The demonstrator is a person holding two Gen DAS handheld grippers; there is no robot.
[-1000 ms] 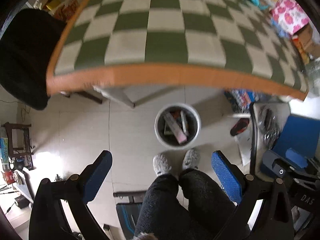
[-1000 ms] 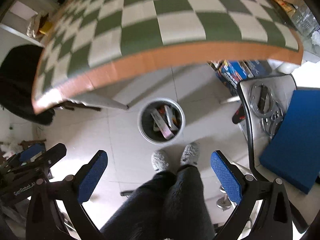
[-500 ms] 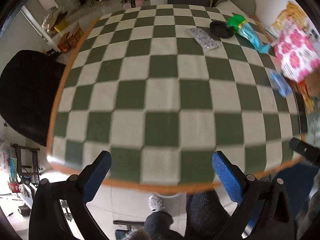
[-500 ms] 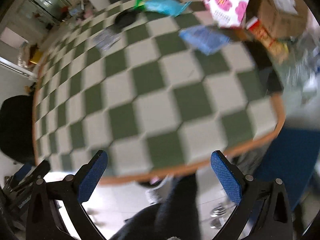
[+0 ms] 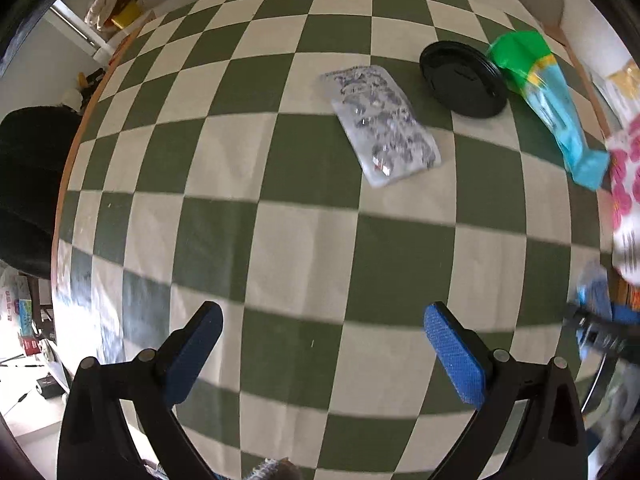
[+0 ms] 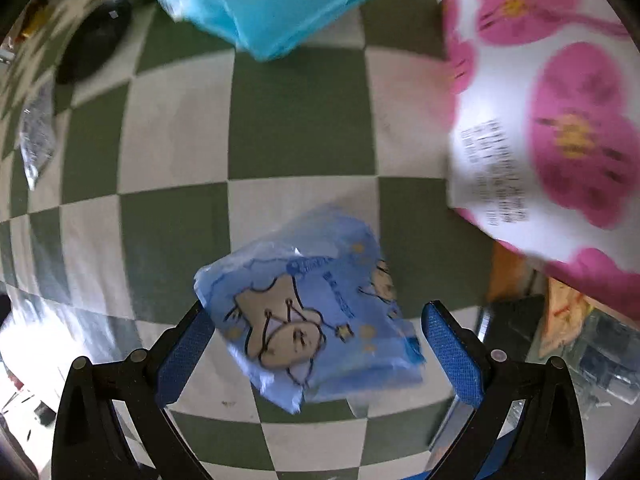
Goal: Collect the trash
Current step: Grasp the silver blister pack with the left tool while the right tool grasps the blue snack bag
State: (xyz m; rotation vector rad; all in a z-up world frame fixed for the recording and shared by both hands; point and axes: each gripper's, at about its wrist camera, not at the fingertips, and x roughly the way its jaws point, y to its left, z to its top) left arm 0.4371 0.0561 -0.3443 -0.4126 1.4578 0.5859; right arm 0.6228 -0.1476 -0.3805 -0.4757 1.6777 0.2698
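**Right wrist view: tongs closing around a blue wrapper**

Right wrist view: the right tongs (image 6: 318,344) point almost straight down at the checked counter (image 6: 300,120). Their jaws stand wide and are closing, with a crumpled blue wrapper (image 6: 316,320) lying between them. The left pad is at the wrapper's edge; the right pad is clear of it. The wrapper bears a cartoon figure and small writing too blurred to read. To the far right lies a white pack with pink flowers (image 6: 556,108), its printed text unreadable.

The left tongs (image 5: 324,340) hang wide apart over bare counter, pointing down, holding nothing. Farther off lie a clear packet (image 5: 384,124), a black lid (image 5: 464,78) and a green-and-blue bag (image 5: 548,96).
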